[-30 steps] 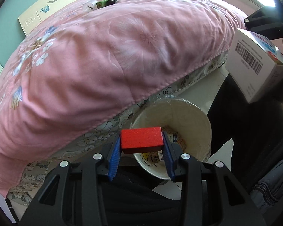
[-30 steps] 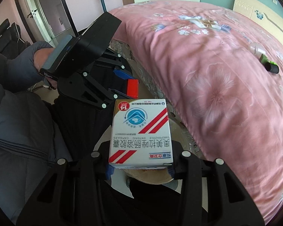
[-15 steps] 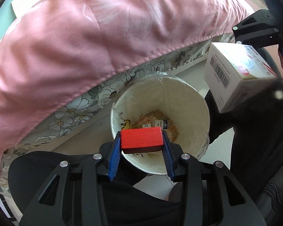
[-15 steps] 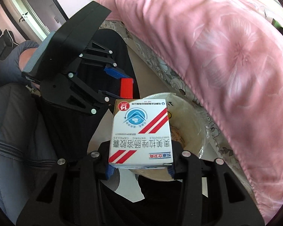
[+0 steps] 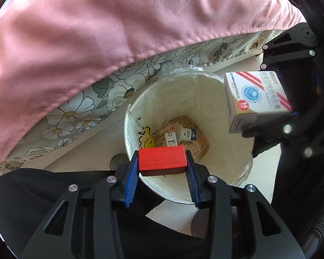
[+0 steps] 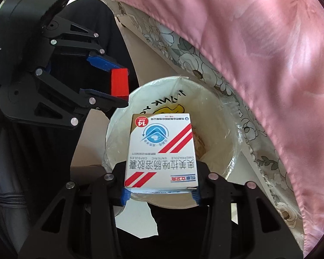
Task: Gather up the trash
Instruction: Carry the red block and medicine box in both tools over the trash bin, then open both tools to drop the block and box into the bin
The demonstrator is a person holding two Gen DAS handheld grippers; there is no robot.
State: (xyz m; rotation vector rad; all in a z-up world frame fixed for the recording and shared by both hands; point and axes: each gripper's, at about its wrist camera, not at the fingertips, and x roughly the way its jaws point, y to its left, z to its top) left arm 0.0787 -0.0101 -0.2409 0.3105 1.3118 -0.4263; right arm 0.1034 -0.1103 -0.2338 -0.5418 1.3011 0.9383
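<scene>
The step in hand is the drop: both grippers are hanging over the white bin (image 5: pixel 216 112), each carrying a piece of trash. The left gripper (image 5: pixel 162 164) is clamping its jaws on a red block (image 5: pixel 163 158), which is sitting between the blue pads just above the near rim, with the bin's floor and the wrappers (image 5: pixel 181 135) already lying there showing beyond the jaws. The right gripper (image 6: pixel 161 191) is gripping a white medicine box (image 6: pixel 162 151) with red stripes by its lower end, its jaws tight on both sides; the box is standing up out of the jaws and covering the middle of the bin's mouth.

Both grippers are pointing steeply downward, side by side, the left one appearing up and to the left of the right jaws. The pink bedspread (image 6: pixel 270 54) is hanging over the bed's edge just beyond the bin.

The next move, as I judge it, is calling for each pair of jaws to part while staying inside the rim, so that block and box fall in rather than clip the edge.
</scene>
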